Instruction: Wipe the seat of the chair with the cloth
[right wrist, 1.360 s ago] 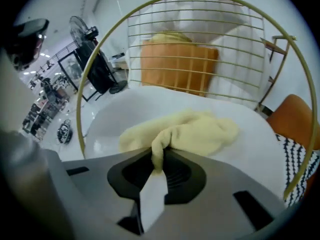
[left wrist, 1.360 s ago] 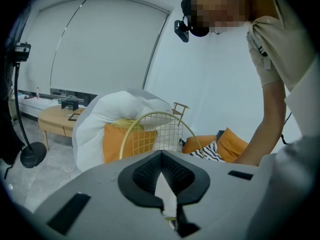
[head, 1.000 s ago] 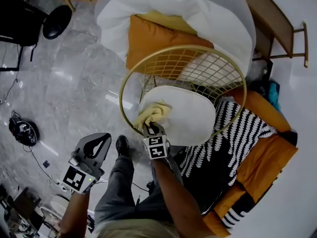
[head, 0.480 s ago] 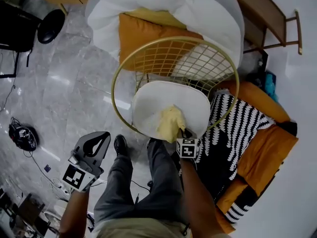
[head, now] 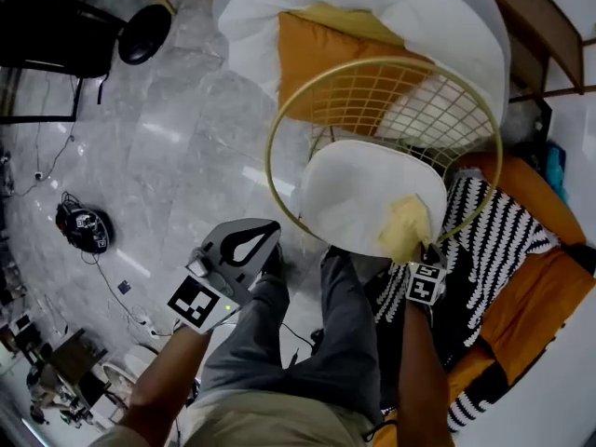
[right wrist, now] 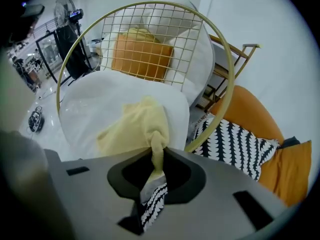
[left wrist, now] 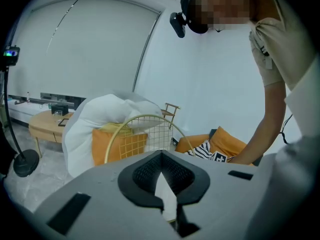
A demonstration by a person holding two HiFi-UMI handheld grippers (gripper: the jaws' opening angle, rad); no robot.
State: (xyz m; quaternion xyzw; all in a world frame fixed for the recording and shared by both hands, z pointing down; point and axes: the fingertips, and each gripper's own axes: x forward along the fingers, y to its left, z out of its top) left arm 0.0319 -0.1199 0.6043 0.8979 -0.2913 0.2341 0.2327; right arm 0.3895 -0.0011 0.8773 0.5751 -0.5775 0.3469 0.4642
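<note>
Right gripper (head: 421, 252) (right wrist: 156, 158): jaws clamped on a twisted tail of the yellow cloth (head: 408, 229) (right wrist: 132, 126). The rest of the cloth is bunched and lies on the white seat (head: 358, 194) (right wrist: 95, 99). From the head view the cloth sits at the seat's front-right edge, close to the gold ring of the chair (head: 391, 101) (right wrist: 150, 39). The right gripper view shows it spread over the near part of the seat, touching the surface. Through the gap behind the jaws, a bit of the striped cushion (head: 484, 231) (right wrist: 235, 139) shows.

Left gripper (head: 251, 242) (left wrist: 161, 156): jaws together at the tips, nothing between them. It is held low and left of the chair, over the grey floor (head: 168, 156), well apart from the seat. Its view looks toward the chair's wire back, with part of the white seat showing through the loop behind the tips.

Surroundings:
- Orange pillow (head: 326, 54) (right wrist: 137, 59) sits behind the wire back, with a white duvet (head: 372, 7) (left wrist: 100, 114) heaped over it.
- Striped cushion lies just right of the chair on an orange sofa (head: 526, 287).
- The person's grey trouser leg (head: 307, 343) and a dark shoe (head: 272, 261) are in front of the seat.
- The person's right arm (left wrist: 272, 129) reaches down toward the chair.
</note>
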